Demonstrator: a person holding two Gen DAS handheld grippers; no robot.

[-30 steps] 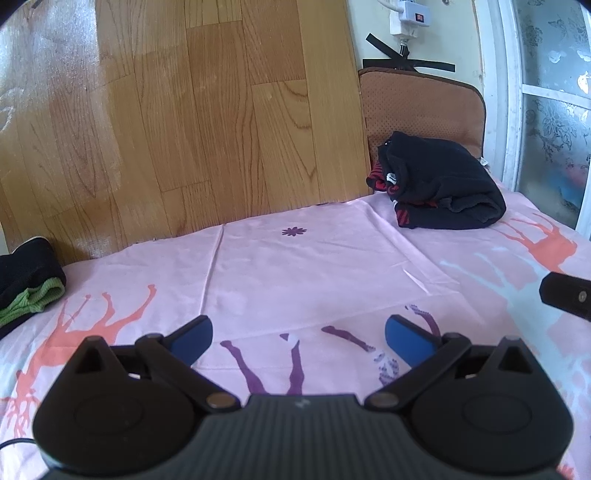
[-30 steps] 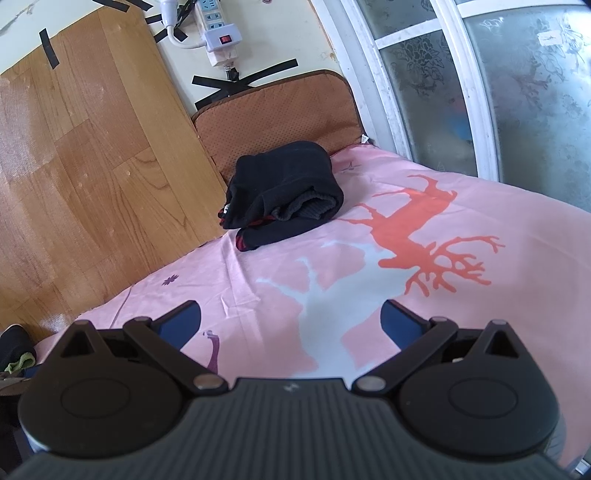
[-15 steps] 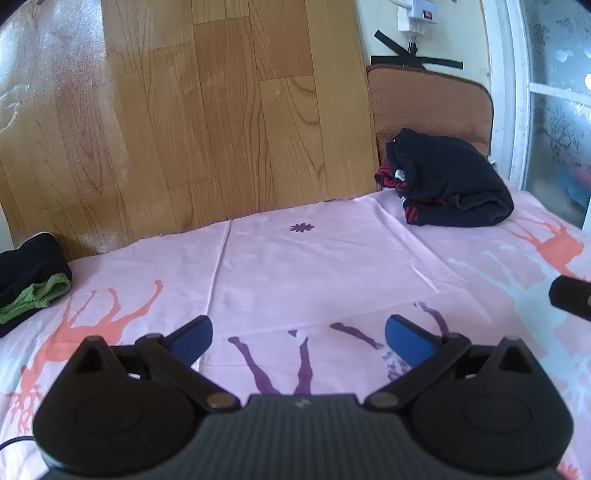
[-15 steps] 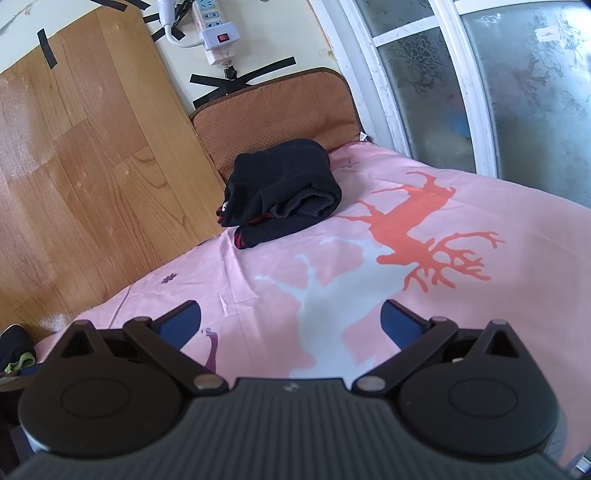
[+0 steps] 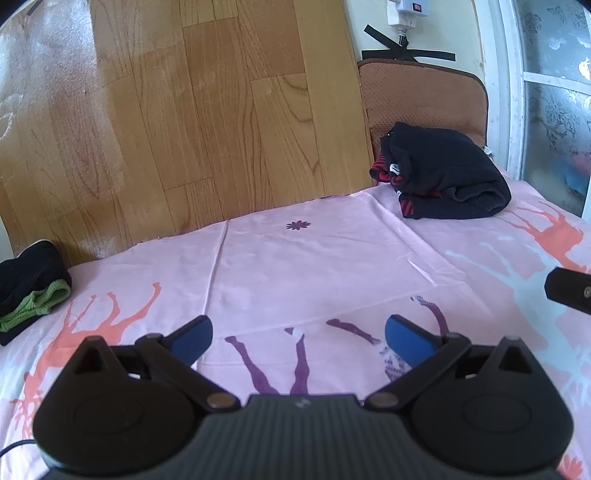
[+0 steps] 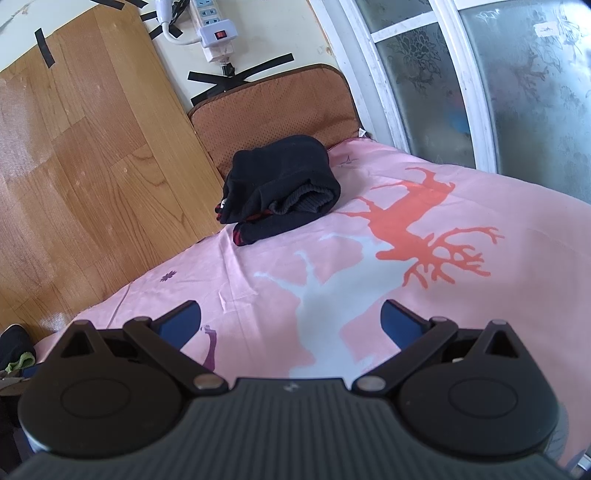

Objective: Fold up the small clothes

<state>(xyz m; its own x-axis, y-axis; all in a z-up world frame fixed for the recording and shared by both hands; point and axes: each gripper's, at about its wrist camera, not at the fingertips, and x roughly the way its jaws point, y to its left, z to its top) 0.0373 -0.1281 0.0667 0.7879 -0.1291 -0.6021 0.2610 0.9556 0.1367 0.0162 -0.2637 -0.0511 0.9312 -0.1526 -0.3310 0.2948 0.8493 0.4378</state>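
Observation:
A folded black garment with red stripes (image 5: 443, 177) lies at the far right of the pink sheet (image 5: 314, 258), against a brown cushion; it also shows in the right wrist view (image 6: 280, 188). A black and green garment (image 5: 29, 291) lies at the far left edge; a bit of it shows in the right wrist view (image 6: 16, 354). My left gripper (image 5: 298, 332) is open and empty above the sheet's near middle. My right gripper (image 6: 290, 319) is open and empty, also over the sheet. A part of the right gripper (image 5: 570, 290) shows at the right edge of the left wrist view.
A wooden board (image 5: 184, 118) leans behind the sheet. A brown cushion (image 6: 273, 107) stands at the back right. A frosted window (image 6: 498, 81) runs along the right side. A power strip (image 6: 210, 29) is taped to the wall.
Both grippers have drifted slightly; the black garments appear a little farther away in the left wrist view. Both stay open and empty.

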